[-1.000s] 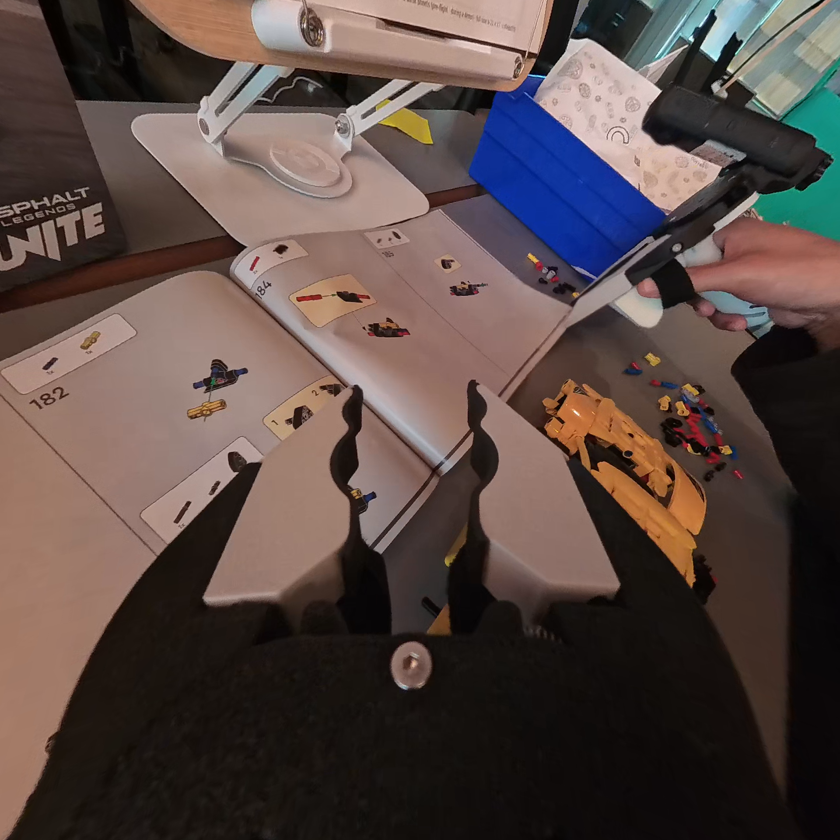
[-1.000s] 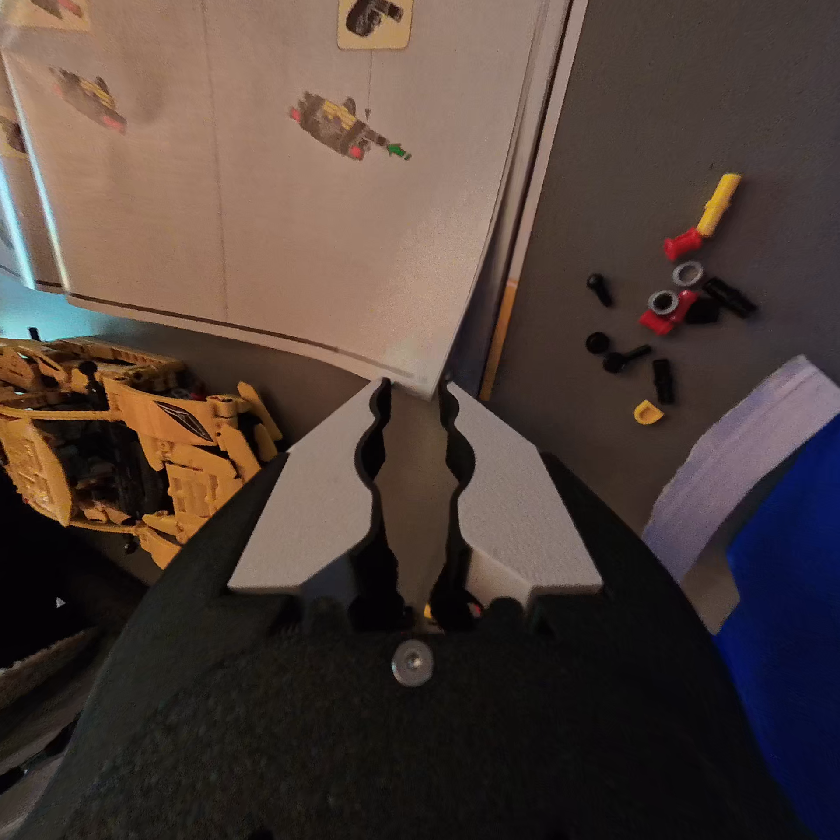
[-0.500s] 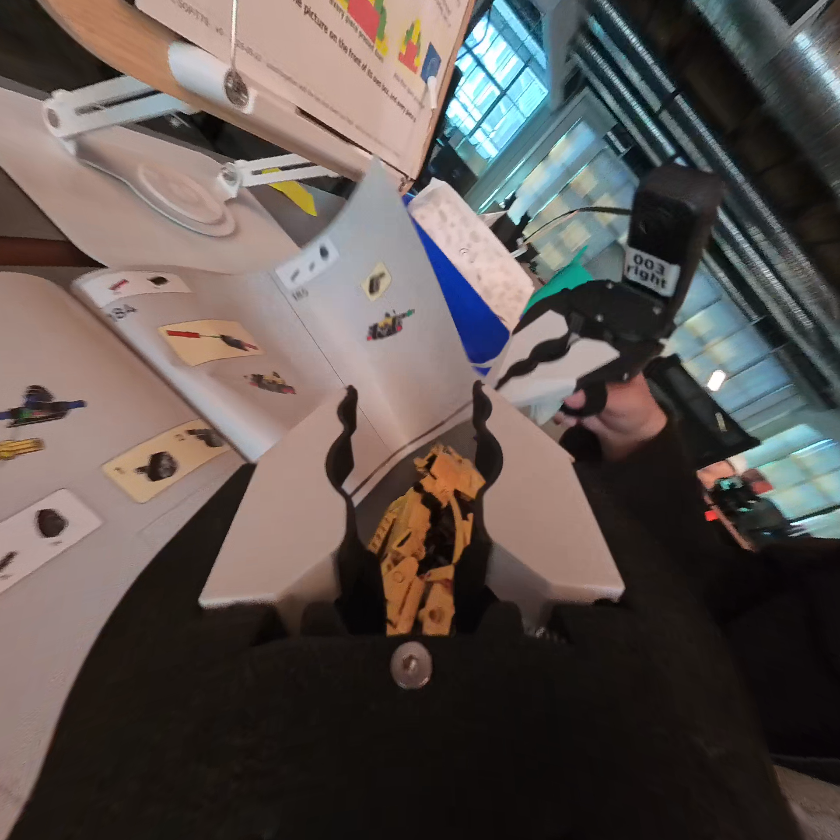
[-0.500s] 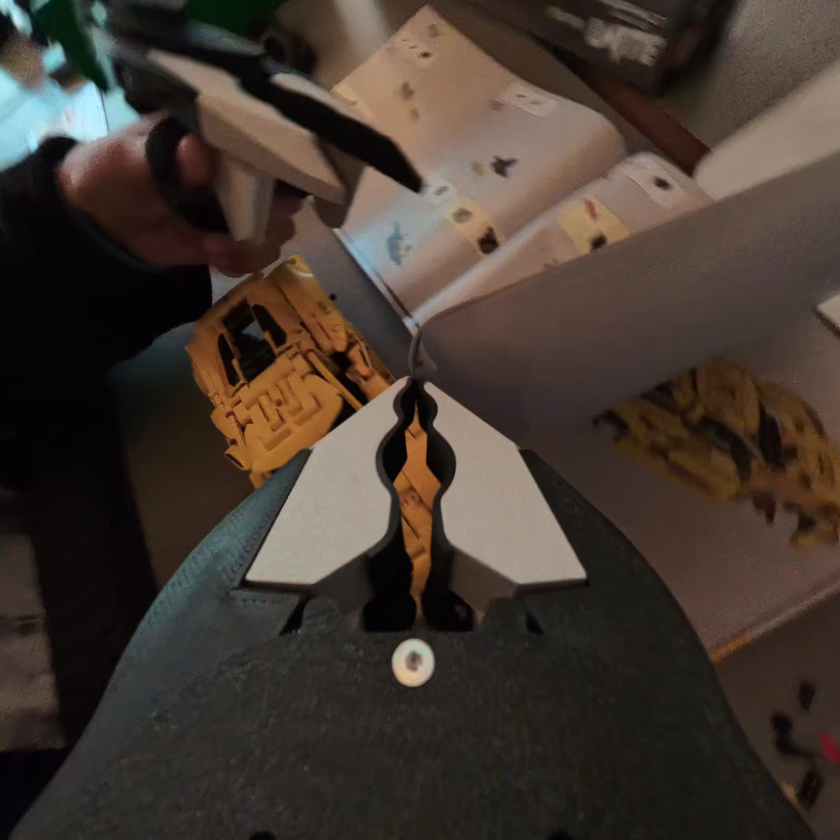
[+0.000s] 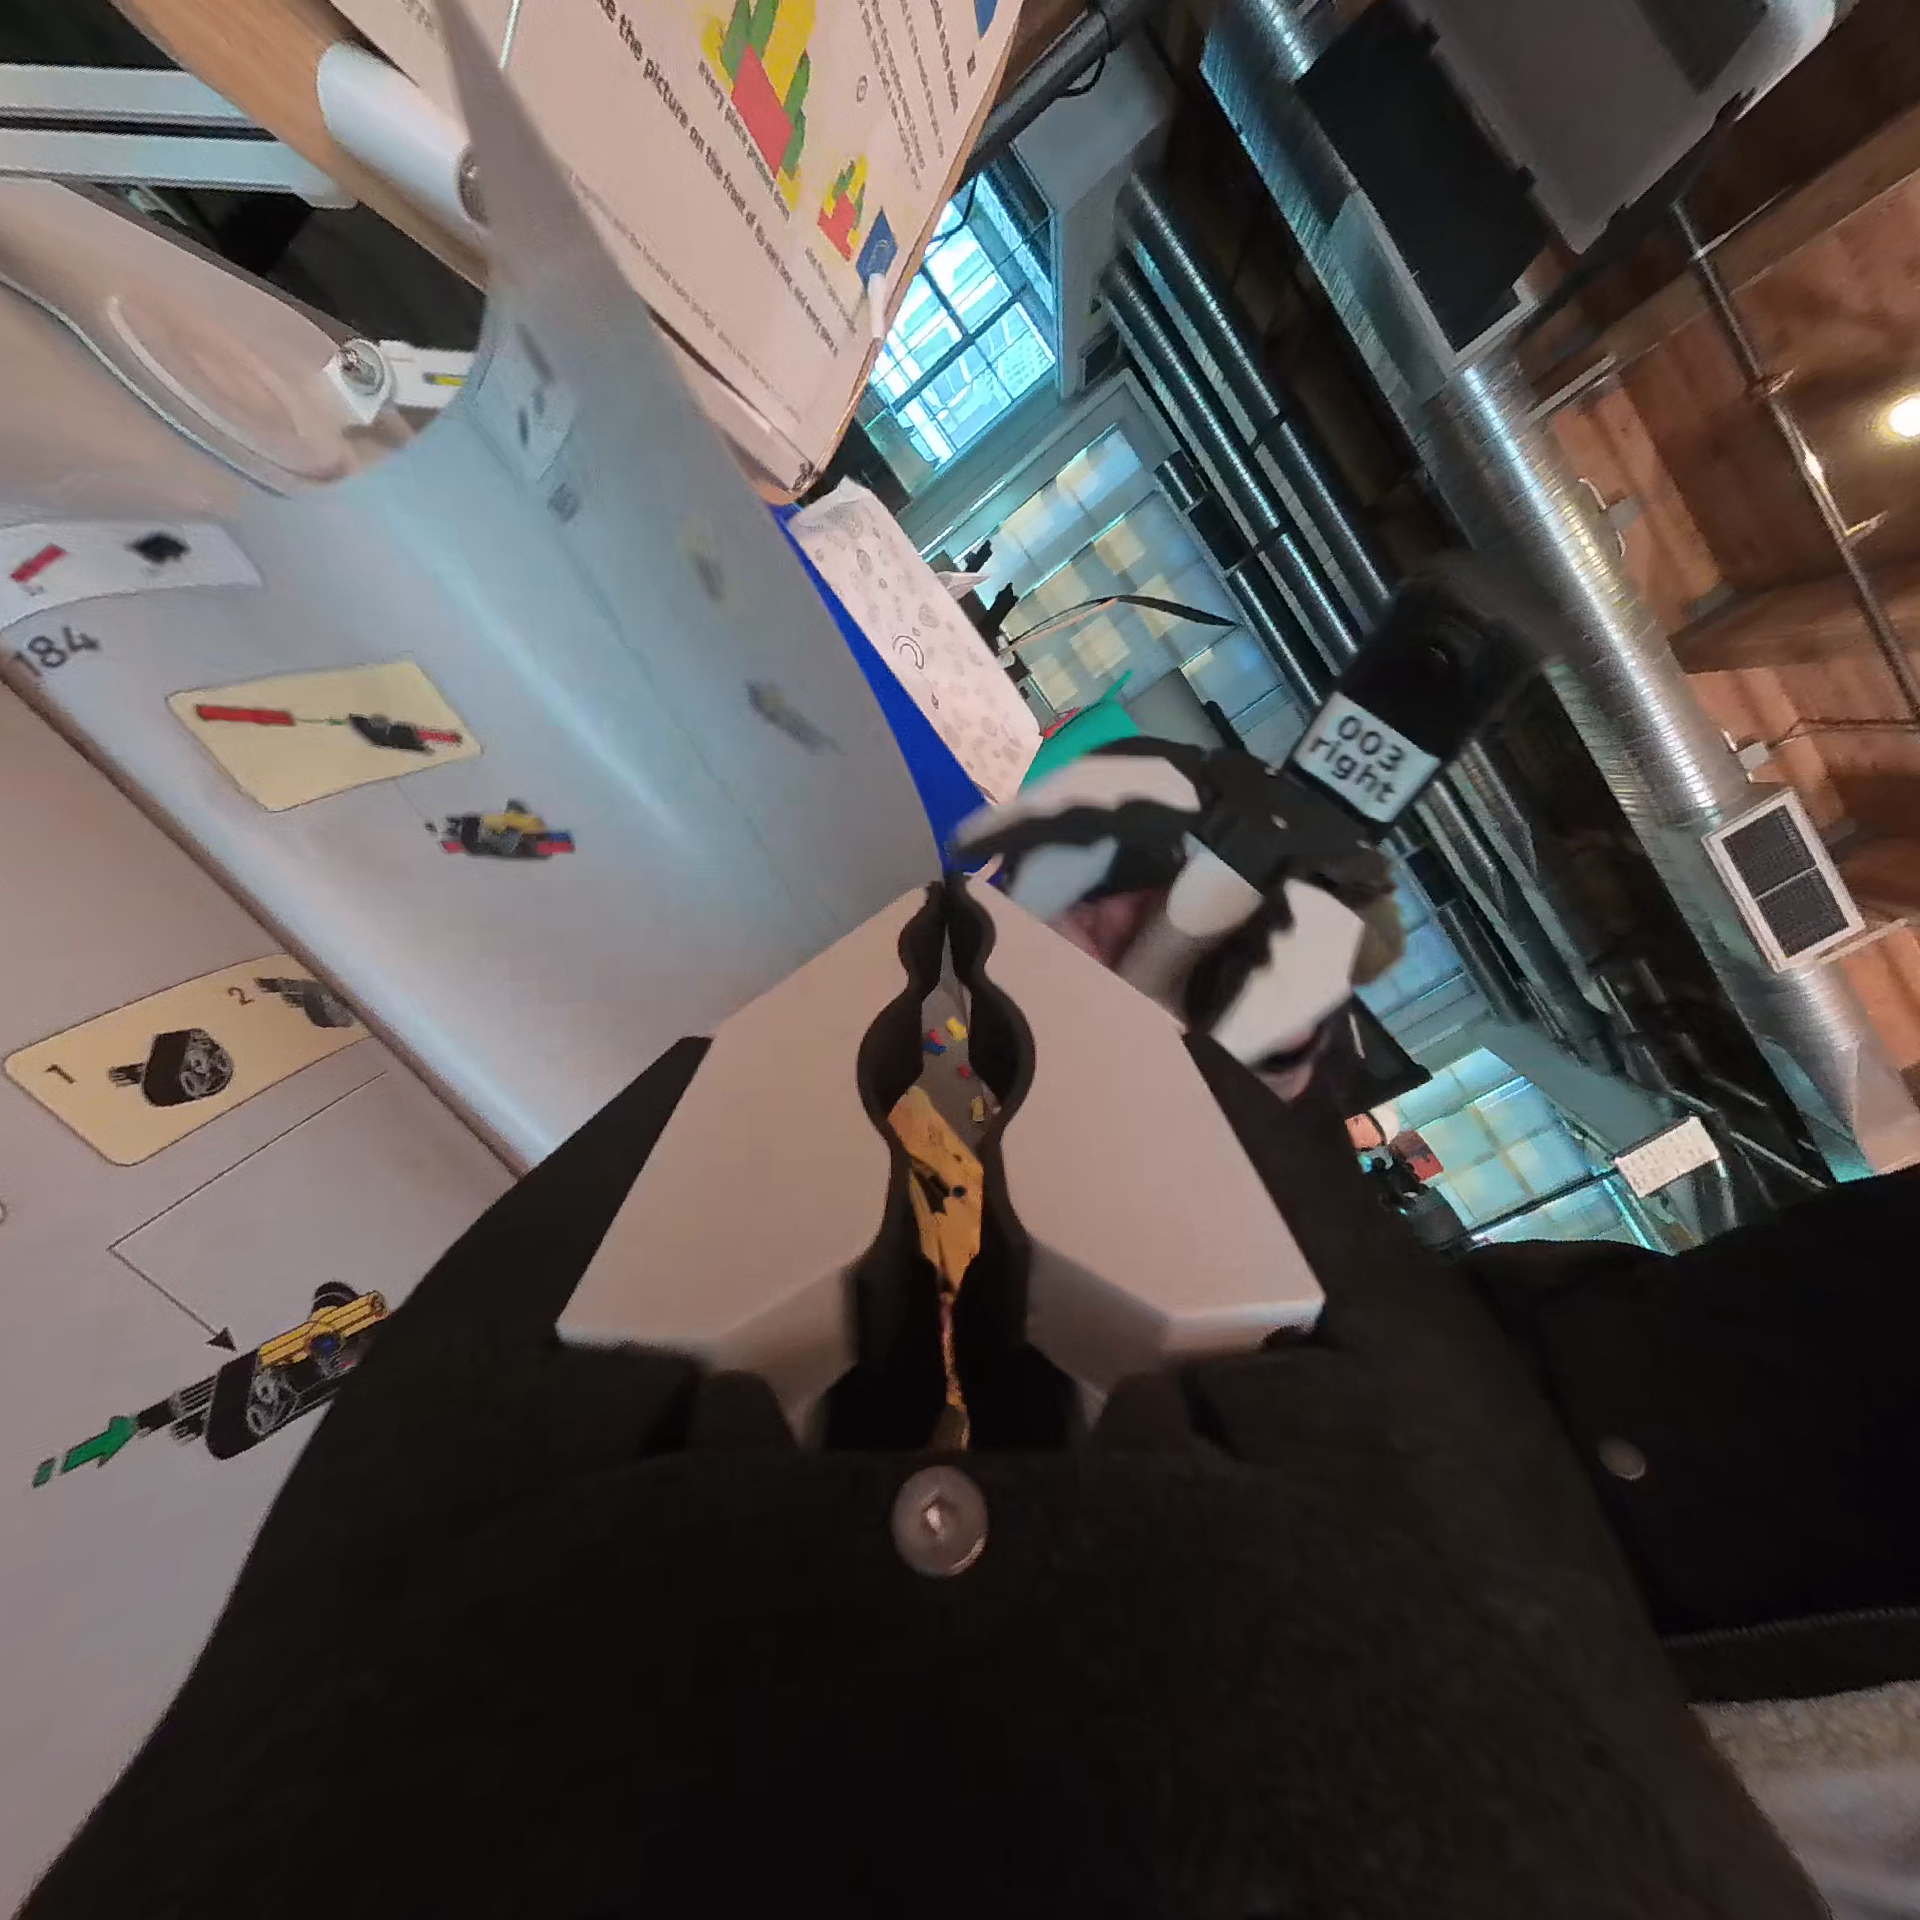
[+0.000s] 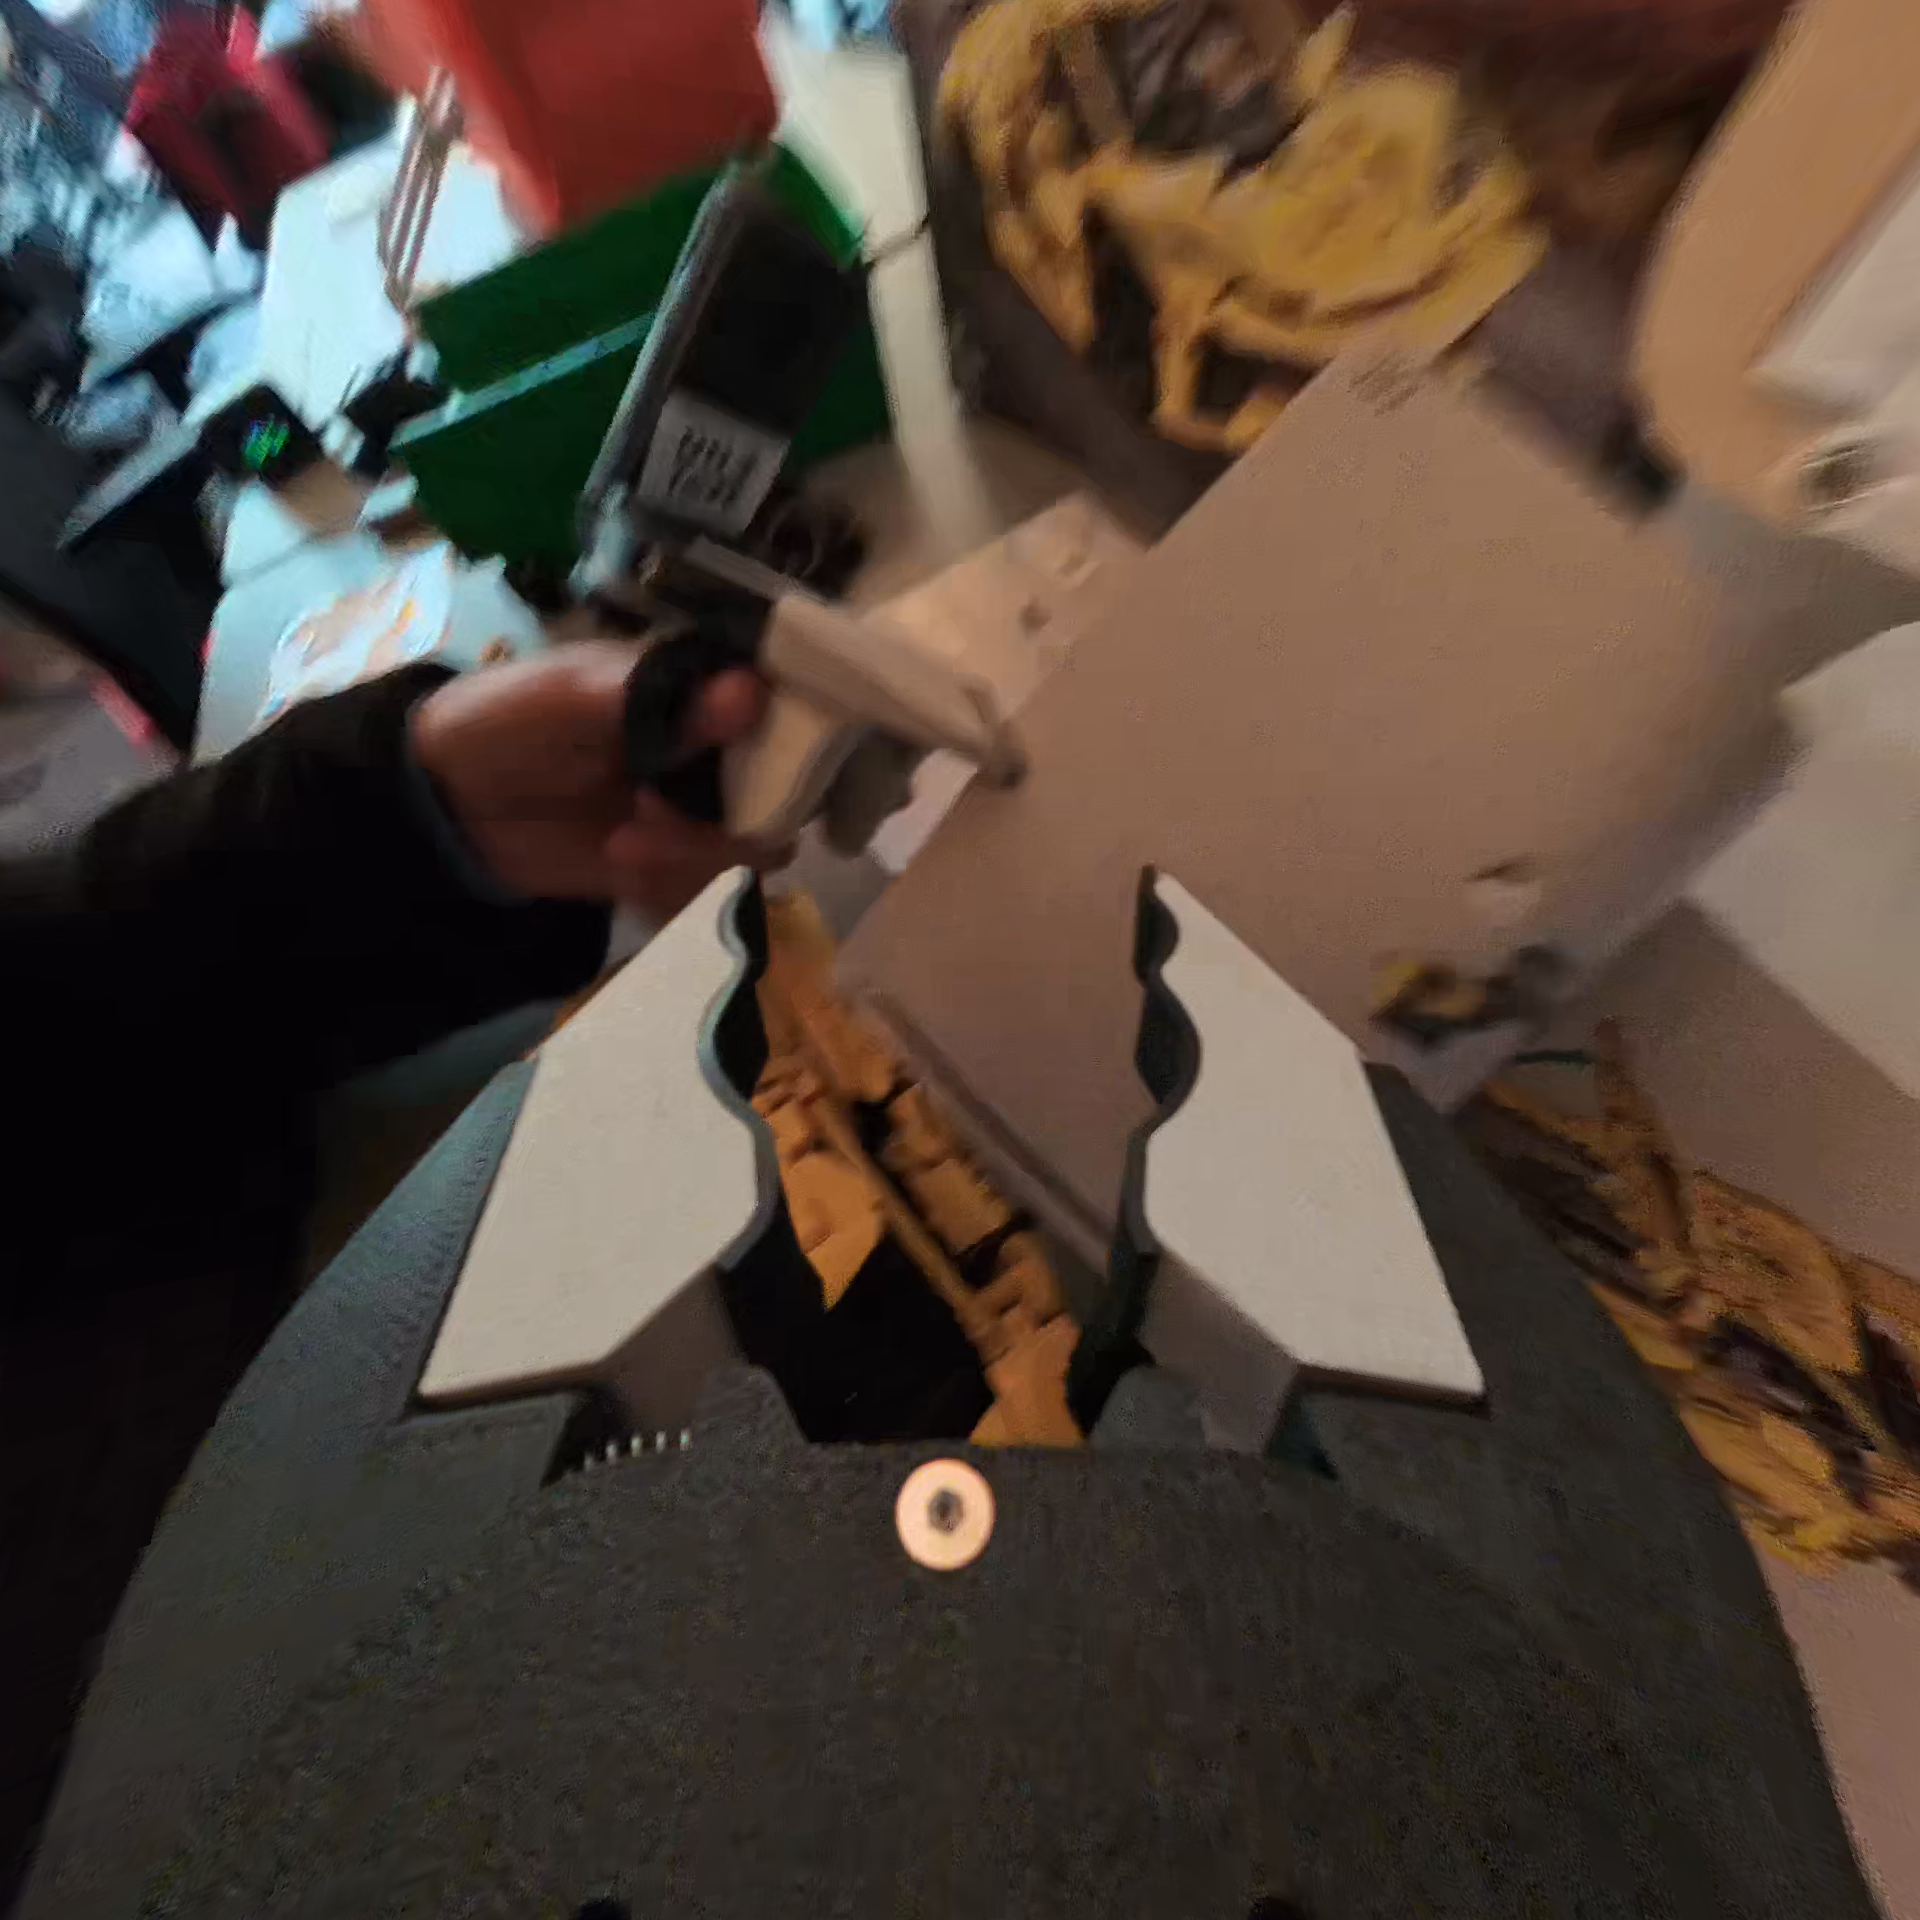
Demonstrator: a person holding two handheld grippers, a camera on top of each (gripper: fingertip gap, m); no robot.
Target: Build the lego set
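Note:
The instruction booklet (image 5: 312, 935) lies open on the table. One page (image 5: 623, 675) stands lifted and curved. My left gripper (image 5: 945, 906) is shut on that page's lower corner. The page also shows in the right wrist view (image 6: 1351, 675), with the left gripper (image 6: 1003, 764) pinching its edge. My right gripper (image 6: 945, 894) is open and empty, just beside the page; in the left wrist view (image 5: 1003, 857) it is close behind the page corner. The yellow lego car (image 6: 862, 1122) lies below, seen between the right fingers, and shows through the left gripper's gap (image 5: 940, 1174).
A blue bin (image 5: 883, 665) with patterned paper stands behind the booklet. A white stand (image 5: 156, 343) carries a wooden board (image 5: 727, 156) above the booklet's far edge. Small loose parts (image 5: 951, 1034) lie on the grey table. A green bin (image 6: 540, 416) is blurred. Only a small space, under 4 cm, lies between the two pairs of fingers.
The right gripper lifted the page and has let go and opened. The left gripper has closed on the page's corner and swung up and right with it.

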